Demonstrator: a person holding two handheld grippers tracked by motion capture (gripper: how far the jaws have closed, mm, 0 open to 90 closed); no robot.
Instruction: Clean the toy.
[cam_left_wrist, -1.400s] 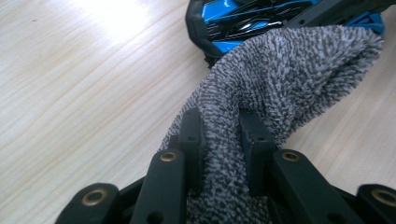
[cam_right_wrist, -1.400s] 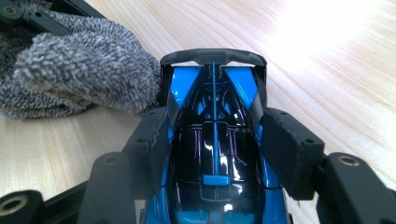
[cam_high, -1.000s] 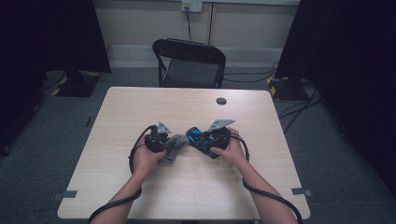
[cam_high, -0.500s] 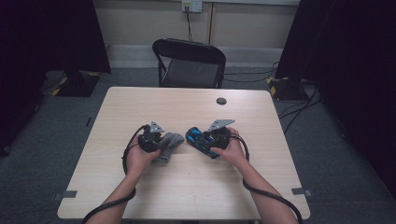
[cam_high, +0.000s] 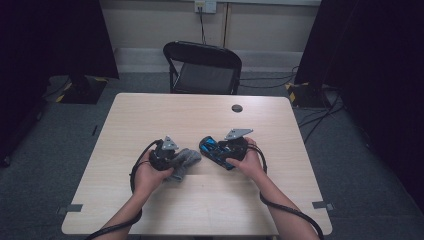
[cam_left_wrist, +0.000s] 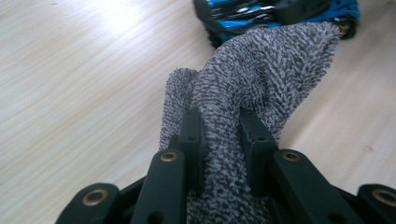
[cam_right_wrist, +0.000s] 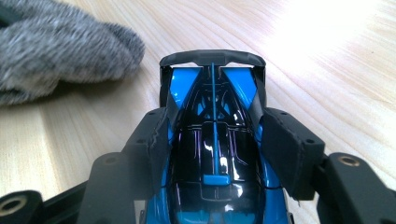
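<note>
High view: chair (cam_high: 202, 67) beyond table (cam_high: 150, 115); black disc (cam_high: 237, 108) lies near toy car (cam_high: 214, 150)

In the high view the person's two bare forearms enter from 6 o'clock, with no sleeves showing. Each hand carries a black claw: the left claw (cam_high: 176, 159) at about 9 o'clock of the pair, the right claw (cam_high: 220, 149) at 3 o'clock. Each is topped by a grey three-cornered plate, and a black cable loops from each body back along the forearm. In the left gripper view (cam_left_wrist: 222, 140) the jaws are matt black bars with small screw holes, hinged on links with brass-coloured rivets. The right gripper view (cam_right_wrist: 215, 135) shows broader black pads with frayed edges and the same brass-ringed pivots.
</note>
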